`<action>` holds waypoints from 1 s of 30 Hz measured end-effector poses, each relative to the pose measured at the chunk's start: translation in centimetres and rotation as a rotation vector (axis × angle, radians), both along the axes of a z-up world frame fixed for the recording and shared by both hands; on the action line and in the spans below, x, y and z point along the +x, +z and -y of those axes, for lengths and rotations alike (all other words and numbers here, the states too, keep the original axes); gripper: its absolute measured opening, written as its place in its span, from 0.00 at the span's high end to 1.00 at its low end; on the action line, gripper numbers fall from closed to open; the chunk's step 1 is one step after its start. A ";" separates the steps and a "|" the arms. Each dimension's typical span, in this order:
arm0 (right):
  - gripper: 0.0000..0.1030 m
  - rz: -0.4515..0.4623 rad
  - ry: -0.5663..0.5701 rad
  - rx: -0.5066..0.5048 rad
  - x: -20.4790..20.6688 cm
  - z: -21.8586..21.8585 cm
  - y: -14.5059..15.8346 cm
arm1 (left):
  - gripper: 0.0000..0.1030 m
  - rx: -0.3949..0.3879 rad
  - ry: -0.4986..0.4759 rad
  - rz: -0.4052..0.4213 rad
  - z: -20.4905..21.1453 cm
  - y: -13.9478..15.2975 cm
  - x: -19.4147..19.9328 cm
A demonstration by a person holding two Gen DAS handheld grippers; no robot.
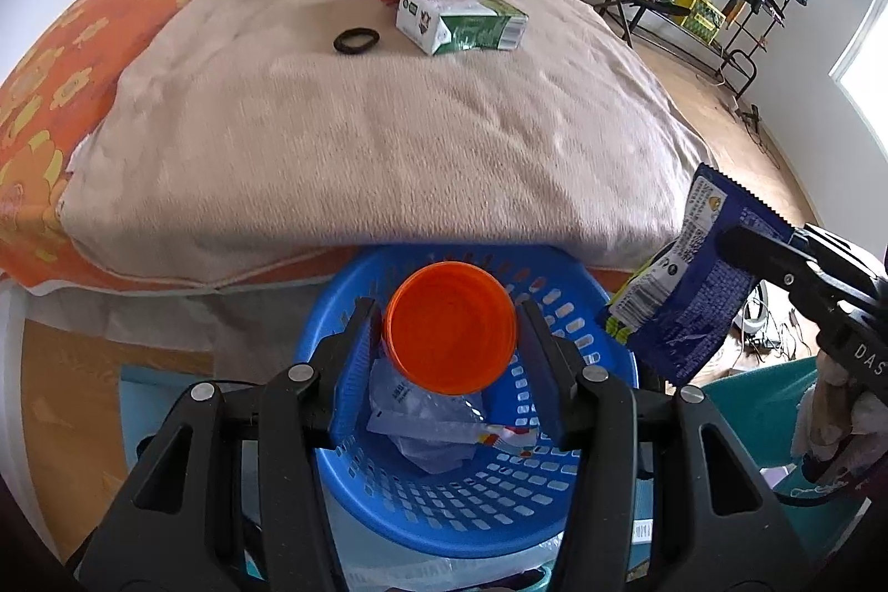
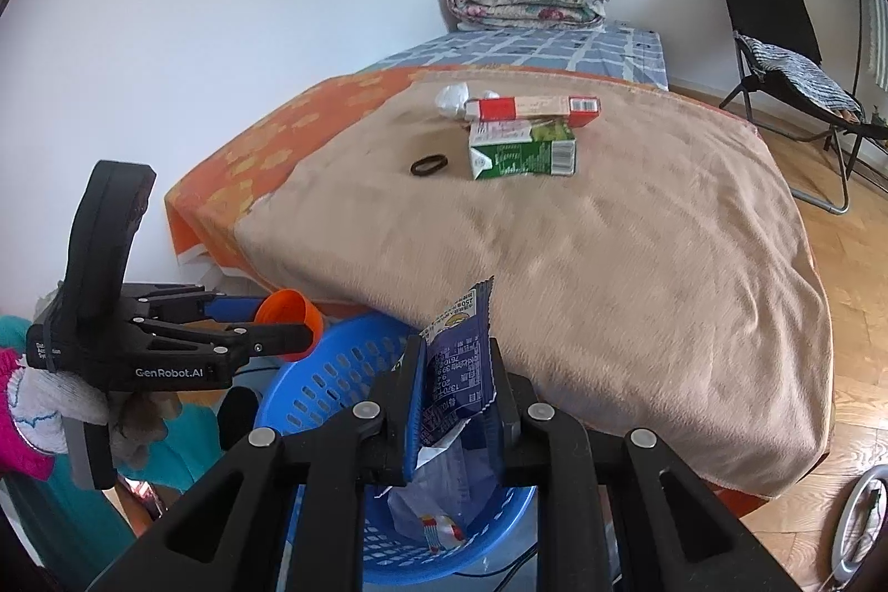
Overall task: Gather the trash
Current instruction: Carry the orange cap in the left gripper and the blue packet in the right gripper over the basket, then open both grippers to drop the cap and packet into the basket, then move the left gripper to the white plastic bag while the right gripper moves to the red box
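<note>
"GenRobot.AI" left gripper [image 2: 311,323] clamping orange cup [image 1: 450,327], blue basket [image 1: 577,509] below

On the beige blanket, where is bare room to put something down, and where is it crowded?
The blanket is bare from its near edge by the blue basket up to the black ring and green carton. The right side toward the floor is bare too. It is crowded at the far end: ring, carton, red box and white bag lie close together.
</note>
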State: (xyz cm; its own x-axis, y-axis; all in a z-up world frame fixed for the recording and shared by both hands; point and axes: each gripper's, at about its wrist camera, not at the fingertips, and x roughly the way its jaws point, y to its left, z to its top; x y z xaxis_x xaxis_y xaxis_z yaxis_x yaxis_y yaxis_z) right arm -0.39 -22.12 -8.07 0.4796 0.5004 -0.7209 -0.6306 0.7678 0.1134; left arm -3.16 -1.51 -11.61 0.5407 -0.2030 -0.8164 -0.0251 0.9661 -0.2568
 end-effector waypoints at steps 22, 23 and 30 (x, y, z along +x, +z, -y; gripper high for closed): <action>0.59 -0.049 0.009 -0.027 -0.1 -0.7 -1.3 | 0.39 0.008 -0.004 -0.042 0.5 -1.0 0.0; 0.55 -0.048 0.006 -0.029 -0.1 -0.8 -1.3 | 0.36 0.011 -0.001 -0.038 0.5 -0.9 0.0; 0.34 -0.035 -0.017 -0.030 -0.1 -0.6 -1.0 | 0.33 0.015 0.016 -0.045 0.3 -1.0 0.0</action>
